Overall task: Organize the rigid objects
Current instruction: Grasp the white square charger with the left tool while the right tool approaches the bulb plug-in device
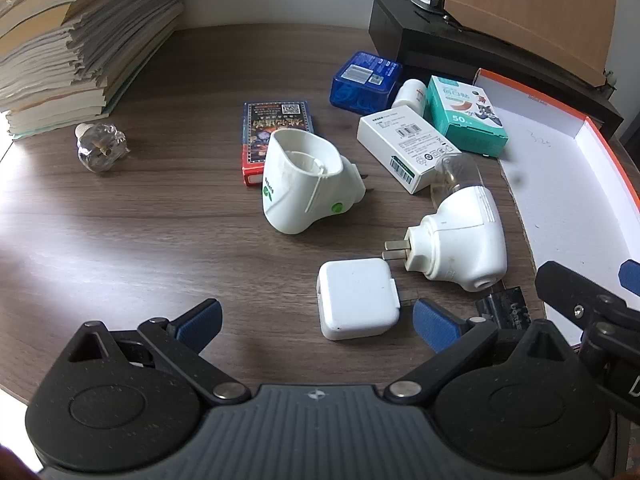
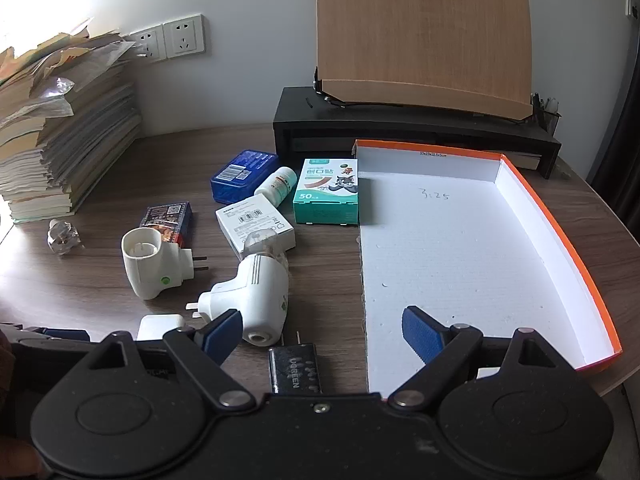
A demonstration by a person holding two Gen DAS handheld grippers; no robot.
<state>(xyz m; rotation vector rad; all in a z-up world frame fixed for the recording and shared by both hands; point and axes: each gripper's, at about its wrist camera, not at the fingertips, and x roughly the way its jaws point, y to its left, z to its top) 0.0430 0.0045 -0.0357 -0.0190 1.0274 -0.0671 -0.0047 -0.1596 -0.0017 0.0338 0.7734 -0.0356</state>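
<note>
The left gripper (image 1: 316,324) hangs wide apart, holding nothing, over the square white plastic charger (image 1: 357,298) lying flat on the brown wood-grain table (image 1: 140,220). The right gripper (image 2: 322,330) gapes equally wide and empty above the black UGREEN plug adapter (image 2: 294,368), apparently not touching it. Beyond lie a white plug-in vaporizer (image 2: 256,300), small cartons, and the shallow white orange-rimmed cardboard lid (image 2: 480,248).

Left gripper (image 1: 316,320) and right gripper (image 2: 322,330) — jaws spread wide, empty.
</note>
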